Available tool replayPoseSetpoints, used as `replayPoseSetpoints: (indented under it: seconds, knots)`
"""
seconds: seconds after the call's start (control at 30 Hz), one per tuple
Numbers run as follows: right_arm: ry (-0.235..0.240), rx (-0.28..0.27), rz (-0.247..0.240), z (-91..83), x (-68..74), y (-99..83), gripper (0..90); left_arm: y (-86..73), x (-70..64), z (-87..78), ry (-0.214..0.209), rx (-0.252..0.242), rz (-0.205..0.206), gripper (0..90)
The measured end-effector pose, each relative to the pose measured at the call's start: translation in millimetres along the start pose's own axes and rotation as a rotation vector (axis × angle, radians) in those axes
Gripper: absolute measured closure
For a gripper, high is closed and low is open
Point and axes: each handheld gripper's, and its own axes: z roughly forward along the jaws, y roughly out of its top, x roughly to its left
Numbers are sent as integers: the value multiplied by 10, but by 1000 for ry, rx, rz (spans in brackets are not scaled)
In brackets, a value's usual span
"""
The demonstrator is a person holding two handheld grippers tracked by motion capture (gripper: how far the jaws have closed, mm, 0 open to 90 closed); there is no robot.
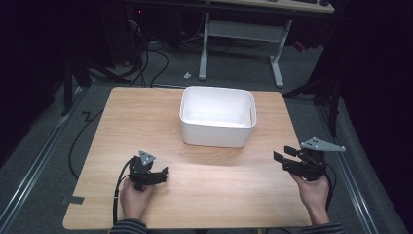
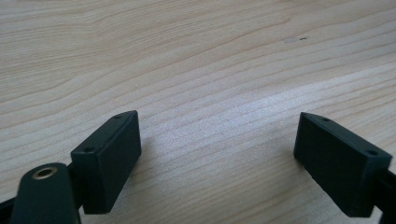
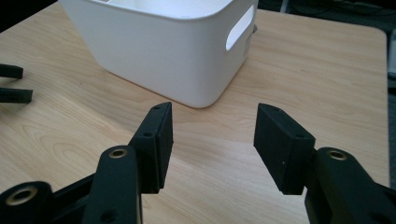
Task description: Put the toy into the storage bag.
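A white plastic bin (image 1: 216, 117) with a handle slot stands empty at the middle back of the wooden table (image 1: 141, 117). My left gripper (image 1: 162, 174) rests low at the front left, held by a hand, jaws pointing right. In the left gripper view its jaws stand wide open (image 2: 218, 122) over bare wood. My right gripper (image 1: 283, 152) hovers at the front right, aimed left toward the bin. The right gripper view has its jaws open (image 3: 215, 109) and empty, with the bin (image 3: 163, 42) just ahead and the left gripper's fingertips (image 3: 11, 84) at the far left.
Behind the table, the white legs of a desk frame (image 1: 243, 34) stand on grey floor. Cables (image 1: 156, 63) trail across the floor at the back left. The right gripper sits close to the table's right edge (image 1: 297, 146).
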Motion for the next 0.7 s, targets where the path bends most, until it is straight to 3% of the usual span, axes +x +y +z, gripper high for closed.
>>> replayPoseSetpoints:
  seconds: [0.37, 0.7]
  knots:
    - [13, 8, 47, 171, -28, -202, 468, 0, 0, 0, 0, 0, 0, 150]
    - [0, 26, 59, 369, -48, -334, 435, 0, 0, 0, 0, 0, 0, 150]
